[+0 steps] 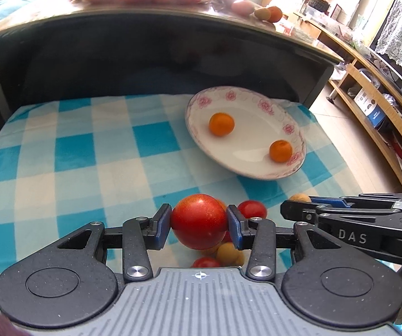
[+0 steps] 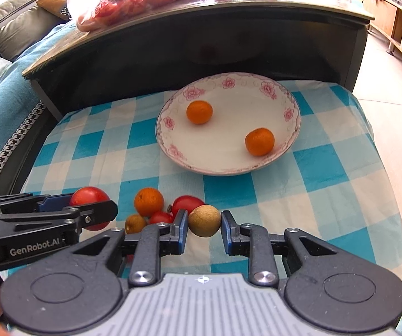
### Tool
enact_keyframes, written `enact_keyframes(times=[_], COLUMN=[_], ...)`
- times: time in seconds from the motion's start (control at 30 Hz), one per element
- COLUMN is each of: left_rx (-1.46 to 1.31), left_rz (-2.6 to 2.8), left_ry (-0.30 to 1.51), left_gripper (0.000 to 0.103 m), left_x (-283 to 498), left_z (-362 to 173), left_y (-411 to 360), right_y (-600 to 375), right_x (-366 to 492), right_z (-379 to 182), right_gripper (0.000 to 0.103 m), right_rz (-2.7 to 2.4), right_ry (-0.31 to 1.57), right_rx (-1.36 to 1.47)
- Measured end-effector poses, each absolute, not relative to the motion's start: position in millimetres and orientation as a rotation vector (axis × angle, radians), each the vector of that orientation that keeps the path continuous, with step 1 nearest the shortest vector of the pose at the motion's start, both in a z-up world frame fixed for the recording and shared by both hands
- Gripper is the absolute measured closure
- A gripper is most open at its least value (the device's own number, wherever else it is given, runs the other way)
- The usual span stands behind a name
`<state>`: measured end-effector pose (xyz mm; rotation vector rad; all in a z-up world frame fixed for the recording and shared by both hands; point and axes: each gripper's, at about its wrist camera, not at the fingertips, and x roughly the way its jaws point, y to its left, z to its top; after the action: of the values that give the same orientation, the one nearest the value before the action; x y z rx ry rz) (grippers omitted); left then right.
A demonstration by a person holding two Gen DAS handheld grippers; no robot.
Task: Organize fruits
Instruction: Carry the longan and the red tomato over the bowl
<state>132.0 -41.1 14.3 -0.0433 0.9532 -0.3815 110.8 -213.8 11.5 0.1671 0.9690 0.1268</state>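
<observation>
Now, your left gripper (image 1: pixel 198 222), low in the frame, pinches a red tomato (image 1: pixel 198 221) above the blue-checked cloth (image 1: pixel 74 151). Mid-frame, the flowered plate (image 2: pixel 173 128) holds two oranges (image 2: pixel 199 112). Your right gripper (image 2: pixel 204 229) is spread around a brown fruit (image 2: pixel 204 220), its pads not quite touching. Behind stands a dark table (image 2: pixel 229 28); wooden shelves (image 1: pixel 369 106) line the right edge.

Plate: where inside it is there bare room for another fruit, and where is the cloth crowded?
The plate has open white floor between its two oranges and along its left rim. The checked cloth right of the plate is bare. It is crowded at the near edge, where loose fruits cluster between the left tool, shut on a red fruit, and the right tool.
</observation>
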Motion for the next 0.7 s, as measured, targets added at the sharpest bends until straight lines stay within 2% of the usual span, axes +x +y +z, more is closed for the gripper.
enact_keyframes(times=[0.7], left_rx=[0.001], left_rz=[-0.414], left_ry=[0.950], left_gripper=[0.052], left_x=[179], left_z=[8], left_y=[-93], right_y=[-247], right_x=[159], right_z=[11], right_gripper=[0.074], right_rz=[0.079], right_ry=[0.947], right_rx=[0.203])
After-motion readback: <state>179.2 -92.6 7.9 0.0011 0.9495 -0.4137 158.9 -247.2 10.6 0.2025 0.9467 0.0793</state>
